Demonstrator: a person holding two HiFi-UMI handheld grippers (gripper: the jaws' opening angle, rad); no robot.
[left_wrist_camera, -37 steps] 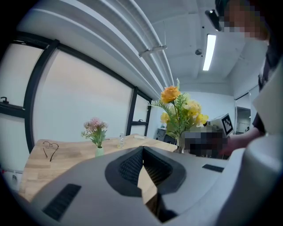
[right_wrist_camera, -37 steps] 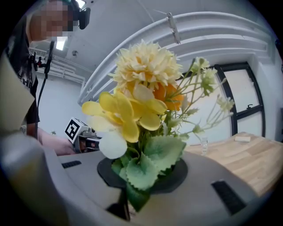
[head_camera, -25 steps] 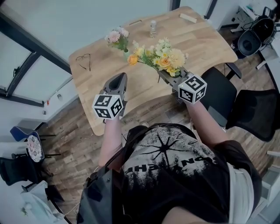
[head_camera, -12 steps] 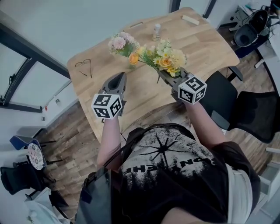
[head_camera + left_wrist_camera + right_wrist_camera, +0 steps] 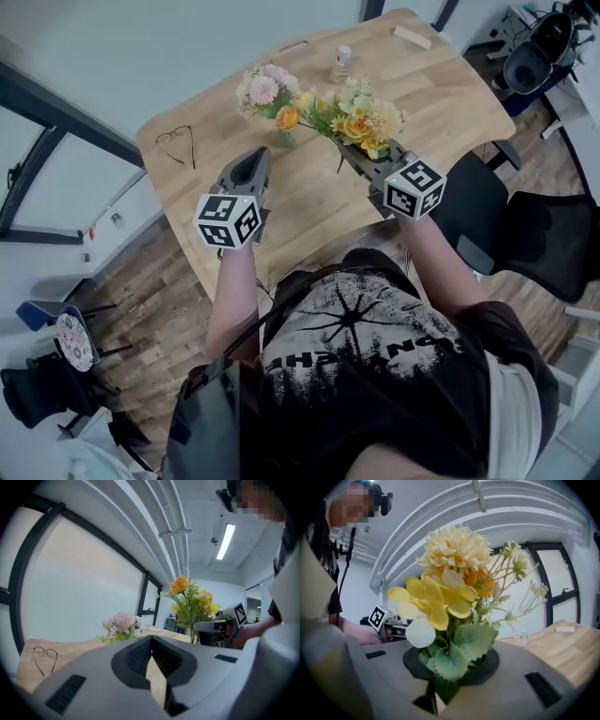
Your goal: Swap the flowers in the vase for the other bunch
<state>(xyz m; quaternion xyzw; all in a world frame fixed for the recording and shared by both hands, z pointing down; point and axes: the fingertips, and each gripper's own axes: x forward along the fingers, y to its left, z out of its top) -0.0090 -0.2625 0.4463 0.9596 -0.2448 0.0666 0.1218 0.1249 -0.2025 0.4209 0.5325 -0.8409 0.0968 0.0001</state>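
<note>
Right gripper (image 5: 367, 165), clamped on the stems of the yellow bunch (image 5: 356, 120), and left gripper (image 5: 253, 169), jaws together and empty, face the pink flowers (image 5: 265, 90) in the vase (image 5: 285, 139) just ahead; the left would do best gripping the pink stems low and lifting straight up.

1. A light wooden table (image 5: 441, 103) with rounded corners stands on a plank floor (image 5: 159, 309).
2. A pair of glasses (image 5: 178, 142) lies near its left edge.
3. A vase (image 5: 284, 139) of pink flowers (image 5: 265, 89) stands further in.
4. A small clear bottle (image 5: 342, 63) and a pale block (image 5: 412, 37) sit toward the far edge, well apart.
</note>
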